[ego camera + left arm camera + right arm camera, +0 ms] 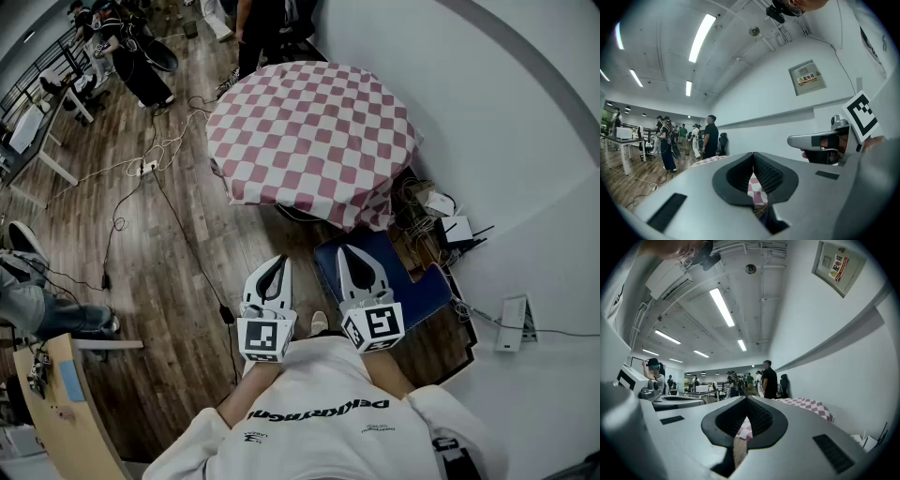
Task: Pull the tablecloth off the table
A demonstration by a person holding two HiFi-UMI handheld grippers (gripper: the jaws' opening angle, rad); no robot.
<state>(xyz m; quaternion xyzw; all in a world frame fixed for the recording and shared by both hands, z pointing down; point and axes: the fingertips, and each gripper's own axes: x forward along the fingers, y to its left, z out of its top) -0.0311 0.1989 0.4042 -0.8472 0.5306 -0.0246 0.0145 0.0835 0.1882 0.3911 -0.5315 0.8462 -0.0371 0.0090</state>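
Note:
A round table carries a red-and-white checked tablecloth (314,136) that hangs over its edge all round. It stands ahead of me by the white wall. My left gripper (277,263) and right gripper (349,253) are held side by side close to my chest, both shut with nothing between the jaws, well short of the cloth's near hem. In the left gripper view the tablecloth (757,190) shows through the gap behind the closed left gripper (753,156). The right gripper view shows the tablecloth (811,406) to the right of the closed right gripper (746,401).
A blue mat (394,277) lies on the wooden floor under my right gripper. Cables, a router (457,231) and a power strip (513,322) clutter the floor by the wall. A person (258,28) stands beyond the table. More people (131,56) and desks (37,141) are at the left.

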